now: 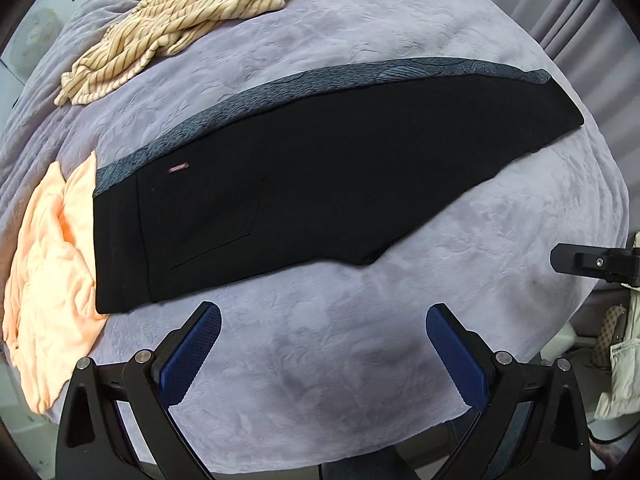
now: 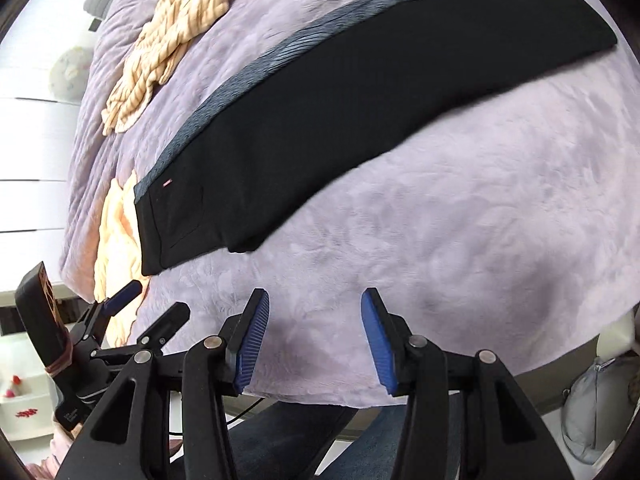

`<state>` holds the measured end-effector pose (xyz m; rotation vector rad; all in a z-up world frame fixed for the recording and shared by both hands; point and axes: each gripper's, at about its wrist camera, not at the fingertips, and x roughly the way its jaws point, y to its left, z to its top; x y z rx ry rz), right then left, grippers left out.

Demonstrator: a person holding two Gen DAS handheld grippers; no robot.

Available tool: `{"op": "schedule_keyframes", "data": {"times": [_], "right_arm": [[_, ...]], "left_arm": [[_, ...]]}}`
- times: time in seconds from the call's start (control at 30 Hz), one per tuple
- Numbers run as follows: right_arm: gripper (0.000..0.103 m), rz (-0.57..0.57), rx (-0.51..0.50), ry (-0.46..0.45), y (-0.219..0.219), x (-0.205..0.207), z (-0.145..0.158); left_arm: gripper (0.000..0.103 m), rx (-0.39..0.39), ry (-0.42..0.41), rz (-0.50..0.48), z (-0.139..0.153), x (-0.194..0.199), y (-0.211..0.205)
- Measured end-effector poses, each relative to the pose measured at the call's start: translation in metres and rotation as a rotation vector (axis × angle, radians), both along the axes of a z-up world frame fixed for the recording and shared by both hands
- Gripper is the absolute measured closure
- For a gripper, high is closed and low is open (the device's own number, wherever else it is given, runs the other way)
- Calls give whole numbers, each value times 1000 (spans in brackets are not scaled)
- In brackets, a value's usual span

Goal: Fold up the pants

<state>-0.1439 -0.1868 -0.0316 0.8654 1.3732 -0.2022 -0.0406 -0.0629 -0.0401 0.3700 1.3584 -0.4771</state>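
**Mia:** Where are the pants?

**Ben:** The black pants (image 1: pixel 320 184) lie flat on the purple blanket (image 1: pixel 340 360). One leg looks laid on top of the other. They are long and thin. In the left view they run from about 8 o'clock, where the waist is, up to about 2 o'clock, where the leg ends are.

**Mia:** Are the tongs holding them?

**Ben:** No. The left tongs (image 1: pixel 323 332) are spread wide with nothing between them. The right tongs (image 2: pixel 315 320) are spread too, and hold nothing. Both hang over bare blanket, a little way from the pants.

**Mia:** Which way do they need to go?

**Ben:** Up, toward 12 o'clock. The near edge of the pants is right ahead of both.

**Mia:** Which one is closer?

**Ben:** The left tongs are near the waist end. The leg ends look well apart from both, out to the right. I think the right tongs should go there, then bring that end over to the waist.

**Mia:** What else is there?

**Ben:** An orange cloth (image 1: pixel 48 280) touches the waist. A striped cloth (image 1: pixel 152 40) lies far behind.
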Motion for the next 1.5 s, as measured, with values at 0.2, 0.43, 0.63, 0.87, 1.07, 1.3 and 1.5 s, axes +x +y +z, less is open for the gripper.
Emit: {"op": "schedule_keyframes", "data": {"times": [0.2, 0.43, 0.63, 0.87, 1.07, 1.3, 1.5], "right_arm": [[51, -59, -4, -30, -54, -18, -2], [51, -59, -13, -11, -141, -35, -11], [51, -36, -44, 26, -210, -36, -11], [51, -55, -77, 22, -250, -31, -7], [46, -65, -55, 61, -262, -35, -25], [46, -93, -12, 80, -272, -38, -44], [46, -110, -7, 73, -289, -44, -51]], "left_arm": [[0, 56, 1, -21, -17, 0, -50], [0, 93, 0, 16, -25, 6, -119], [0, 85, 23, 70, -25, 10, -160], [0, 98, 60, 39, -43, 20, -193], [0, 99, 88, 47, -53, 28, -209], [0, 134, 116, 34, -66, 28, -227], [0, 140, 113, 35, -69, 38, -245]]}}
